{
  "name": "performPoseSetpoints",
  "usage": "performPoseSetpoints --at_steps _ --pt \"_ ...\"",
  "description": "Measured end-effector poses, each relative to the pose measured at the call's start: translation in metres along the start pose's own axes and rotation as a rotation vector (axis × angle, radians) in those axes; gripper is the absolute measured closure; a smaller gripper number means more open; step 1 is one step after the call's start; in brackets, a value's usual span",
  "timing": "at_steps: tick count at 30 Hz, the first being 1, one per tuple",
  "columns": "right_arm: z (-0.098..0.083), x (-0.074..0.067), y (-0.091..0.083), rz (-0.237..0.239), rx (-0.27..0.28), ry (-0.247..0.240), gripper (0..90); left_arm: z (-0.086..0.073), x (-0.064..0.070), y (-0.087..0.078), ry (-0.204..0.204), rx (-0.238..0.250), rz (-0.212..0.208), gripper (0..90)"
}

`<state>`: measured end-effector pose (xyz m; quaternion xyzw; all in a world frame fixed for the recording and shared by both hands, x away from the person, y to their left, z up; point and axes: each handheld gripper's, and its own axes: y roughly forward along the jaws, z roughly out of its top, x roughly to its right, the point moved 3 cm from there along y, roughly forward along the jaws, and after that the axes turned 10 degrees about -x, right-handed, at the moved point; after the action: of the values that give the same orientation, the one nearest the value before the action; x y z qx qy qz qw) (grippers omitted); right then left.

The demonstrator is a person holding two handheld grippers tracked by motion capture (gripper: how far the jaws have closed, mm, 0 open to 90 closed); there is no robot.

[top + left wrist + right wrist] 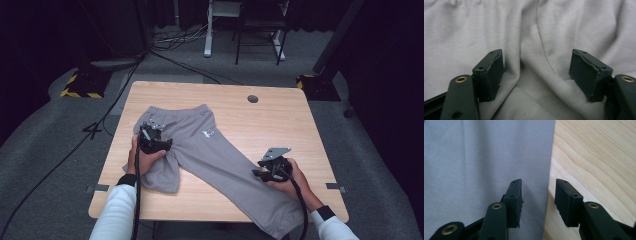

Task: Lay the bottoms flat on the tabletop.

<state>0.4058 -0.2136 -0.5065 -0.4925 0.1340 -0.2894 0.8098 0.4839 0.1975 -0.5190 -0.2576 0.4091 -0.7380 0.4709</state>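
Looking down from the high view, you have the grey trousers (220, 160) spread diagonally across the wooden table (280, 120), waistband toward the far left; one leg runs to the near right and hangs over the front edge, where its hem is cut off by the frame, and the other leg is folded back under your left hand. The small white mark near the waistband is too small to read. Your left gripper (152, 140) sits over the upper left part of the trousers, hand wrapped around it from below; its jaw tips are hidden from above. In the left gripper view the left gripper (536, 75) has jaws standing wide apart over creased fabric, a raised fold between them, pads not pressing it. Your right gripper (272, 167) rests at the right edge of the long leg, wrist angled inward. In the right gripper view the right gripper (537, 200) has jaws parted, straddling the fabric's edge: one over cloth, one over bare wood, nothing clamped.
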Motion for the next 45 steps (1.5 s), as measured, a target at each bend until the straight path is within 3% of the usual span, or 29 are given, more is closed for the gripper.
performPoseSetpoints --at_steps 4,14,21,26,28,30,33,34,35,36,37,38,39,40,43,45 --pt "-0.015 -0.005 -0.010 -0.002 -0.015 -0.012 57.7 0.000 0.013 0.000 -0.028 0.001 0.016 26.6" --pt "-0.055 -0.022 -0.035 -0.022 -0.040 -0.038 57.9 0.011 0.025 0.007 -0.087 -0.006 0.039 22.7" --pt "-0.075 -0.031 -0.049 0.033 -0.082 -0.064 61.5 0.023 0.045 0.015 -0.063 -0.007 0.028 22.3" --pt "-0.083 -0.043 -0.058 0.119 -0.146 -0.154 65.3 0.034 0.061 0.021 -0.056 -0.008 0.015 22.0" --pt "-0.084 -0.046 -0.061 0.139 -0.180 -0.204 65.7 0.039 0.072 0.024 -0.028 -0.011 0.000 22.0" --pt "-0.079 -0.047 -0.063 0.144 -0.165 -0.216 62.7 0.040 0.076 0.024 -0.012 -0.014 -0.009 21.7" --pt "-0.067 -0.043 -0.063 0.136 -0.100 -0.177 57.9 0.043 0.087 0.026 0.013 -0.018 -0.025 21.5" --pt "-0.054 -0.037 -0.055 0.102 -0.049 -0.142 52.3 0.044 0.090 0.027 0.022 -0.015 -0.029 21.5" --pt "-0.054 -0.037 -0.055 0.102 -0.049 -0.142 52.3 0.045 0.094 0.027 0.033 -0.015 -0.035 21.5" --pt "-0.047 -0.032 -0.049 0.073 -0.044 -0.125 51.7 0.046 0.097 0.027 0.045 -0.017 -0.034 21.5" --pt "-0.034 -0.021 -0.035 0.042 -0.020 -0.078 47.9 0.047 0.100 0.028 0.046 -0.018 -0.041 21.5" --pt "-0.034 -0.021 -0.035 0.042 -0.020 -0.078 47.9 0.047 0.103 0.029 0.049 -0.014 -0.045 21.5" --pt "-0.024 -0.009 -0.021 0.020 -0.002 -0.014 45.0 0.048 0.106 0.029 0.054 -0.010 -0.042 21.6" --pt "-0.020 -0.005 -0.016 0.022 0.002 0.010 45.0 0.049 0.108 0.030 0.050 -0.011 -0.044 21.4" --pt "-0.016 0.001 -0.007 0.013 0.000 0.024 44.0 0.053 0.113 0.033 0.049 -0.005 -0.037 20.7" --pt "-0.016 0.004 -0.006 0.037 0.004 0.037 44.7 0.056 0.115 0.035 0.037 -0.005 -0.032 19.4"
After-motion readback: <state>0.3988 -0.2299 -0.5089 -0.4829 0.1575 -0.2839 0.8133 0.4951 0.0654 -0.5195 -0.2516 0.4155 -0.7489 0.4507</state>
